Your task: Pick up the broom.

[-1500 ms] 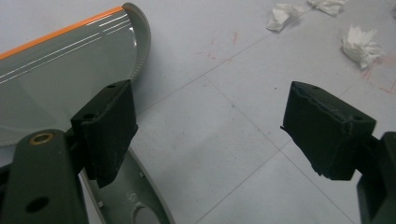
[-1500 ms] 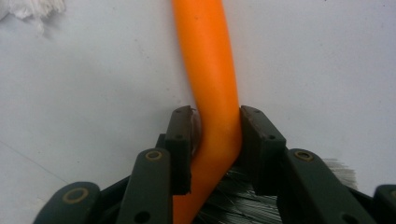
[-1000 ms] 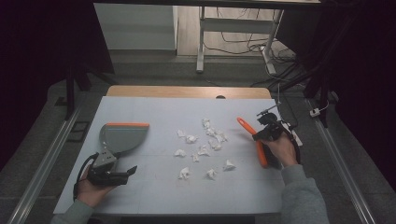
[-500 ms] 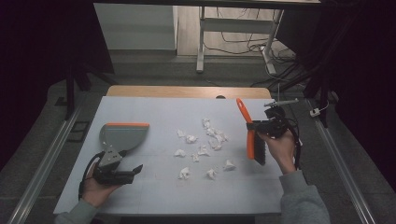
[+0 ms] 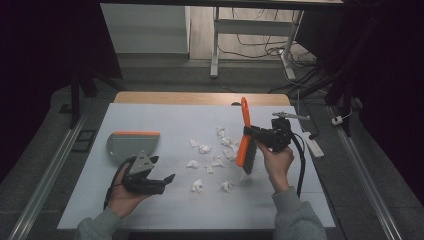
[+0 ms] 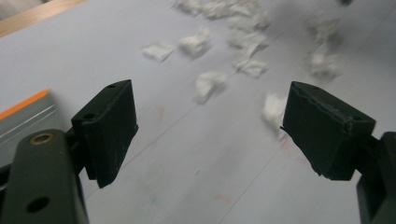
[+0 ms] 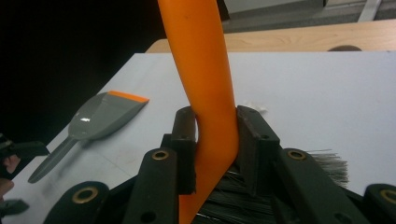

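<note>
An orange-handled brush (image 5: 244,131) with black bristles stands nearly upright above the right side of the pale mat (image 5: 165,117). My right gripper (image 5: 250,132) is shut on it, the pads pinching the orange handle (image 7: 205,70) just above the bristles (image 7: 233,196). Several crumpled white paper scraps (image 5: 215,152) lie in the middle of the mat. A grey dustpan (image 5: 131,142) with an orange edge lies at the left. My left gripper (image 5: 161,169) hovers open just in front of the dustpan, pointing toward the scraps (image 6: 208,84), with nothing between its fingers (image 6: 109,126).
A white slim object (image 5: 312,145) lies at the mat's right edge beside the trailing cable. Metal rails (image 5: 50,170) run along both sides of the table. A wooden strip (image 5: 200,98) borders the far edge, with a table leg and cables on the floor beyond.
The right gripper has lifted the brush off the mat, tipped it upright and carried it left toward the scraps. The left gripper has moved right and slightly up, still open.
</note>
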Action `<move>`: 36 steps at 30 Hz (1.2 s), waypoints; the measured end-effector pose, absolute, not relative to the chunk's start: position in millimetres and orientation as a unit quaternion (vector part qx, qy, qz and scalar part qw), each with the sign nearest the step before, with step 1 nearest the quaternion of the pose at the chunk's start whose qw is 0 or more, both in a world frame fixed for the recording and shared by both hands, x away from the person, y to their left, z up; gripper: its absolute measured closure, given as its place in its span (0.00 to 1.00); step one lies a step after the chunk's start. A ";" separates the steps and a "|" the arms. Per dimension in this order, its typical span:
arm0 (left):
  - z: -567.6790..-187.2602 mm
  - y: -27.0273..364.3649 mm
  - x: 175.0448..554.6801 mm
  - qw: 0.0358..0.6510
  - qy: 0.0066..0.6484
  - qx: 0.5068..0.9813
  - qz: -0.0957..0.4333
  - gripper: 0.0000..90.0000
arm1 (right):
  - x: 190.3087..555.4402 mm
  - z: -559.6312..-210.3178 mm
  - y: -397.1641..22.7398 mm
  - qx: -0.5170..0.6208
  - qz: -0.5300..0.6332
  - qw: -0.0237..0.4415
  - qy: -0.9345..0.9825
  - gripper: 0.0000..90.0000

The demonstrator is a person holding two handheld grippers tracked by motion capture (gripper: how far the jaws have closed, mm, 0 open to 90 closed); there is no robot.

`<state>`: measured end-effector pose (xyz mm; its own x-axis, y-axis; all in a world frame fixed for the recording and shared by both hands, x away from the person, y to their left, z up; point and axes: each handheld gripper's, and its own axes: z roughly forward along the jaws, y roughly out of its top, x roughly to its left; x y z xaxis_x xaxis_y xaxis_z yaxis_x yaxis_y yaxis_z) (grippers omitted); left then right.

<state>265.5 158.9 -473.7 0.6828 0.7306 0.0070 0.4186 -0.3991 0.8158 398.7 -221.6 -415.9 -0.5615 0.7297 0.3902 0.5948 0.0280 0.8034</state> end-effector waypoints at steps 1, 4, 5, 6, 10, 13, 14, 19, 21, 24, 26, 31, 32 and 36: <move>-472.9 153.6 267.4 0.420 0.347 0.818 0.184 0.20 | 397.4 -417.2 -218.8 0.463 0.524 0.066 0.712 0.78; -471.1 138.3 272.9 0.420 0.339 0.823 0.180 0.20 | 395.6 -421.1 -209.9 0.461 0.528 0.064 0.710 0.78; -470.5 133.9 274.6 0.421 0.337 0.823 0.179 0.20 | 395.1 -422.3 -207.5 0.460 0.531 0.061 0.709 0.78; -469.9 129.7 276.1 0.422 0.335 0.823 0.178 0.20 | 394.5 -424.0 -205.2 0.460 0.536 0.058 0.705 0.78; -468.7 115.4 281.6 0.427 0.333 0.823 0.171 0.20 | 392.6 -430.3 -194.6 0.461 0.547 0.055 0.696 0.78; -468.3 105.5 284.2 0.431 0.329 0.824 0.166 0.21 | 389.9 -431.0 -186.8 0.456 0.552 0.061 0.696 0.78; -468.1 102.1 285.1 0.431 0.328 0.824 0.166 0.21 | 388.8 -430.6 -184.7 0.454 0.554 0.062 0.695 0.78; -468.6 83.9 292.9 0.445 0.326 0.820 0.156 0.22 | 385.1 -431.3 -176.2 0.449 0.559 0.062 0.694 0.78; -470.0 75.2 295.4 0.447 0.321 0.821 0.155 0.21 | 384.1 -432.8 -174.0 0.450 0.561 0.065 0.692 0.78; -473.5 62.4 298.5 0.447 0.316 0.822 0.157 0.21 | 383.1 -437.8 -171.3 0.454 0.568 0.060 0.683 0.78; -476.7 54.6 301.0 0.447 0.315 0.822 0.157 0.21 | 382.7 -439.7 -170.6 0.456 0.573 0.060 0.678 0.78; -484.8 42.9 308.9 0.450 0.326 0.815 0.167 0.25 | 377.7 -442.5 -163.8 0.457 0.590 0.050 0.664 0.78; -486.1 42.0 310.8 0.452 0.328 0.812 0.169 0.27 | 376.4 -442.2 -162.9 0.457 0.595 0.046 0.660 0.78; -490.0 39.0 314.3 0.464 0.332 0.800 0.184 0.32 | 371.0 -442.6 -160.2 0.460 0.614 0.035 0.641 0.78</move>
<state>314.3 39.0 -490.0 0.7112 0.7028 -0.0135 0.3611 -0.3488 0.8648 371.0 -160.2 -442.6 -0.5752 0.6320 0.5193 0.5462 -0.1759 0.8190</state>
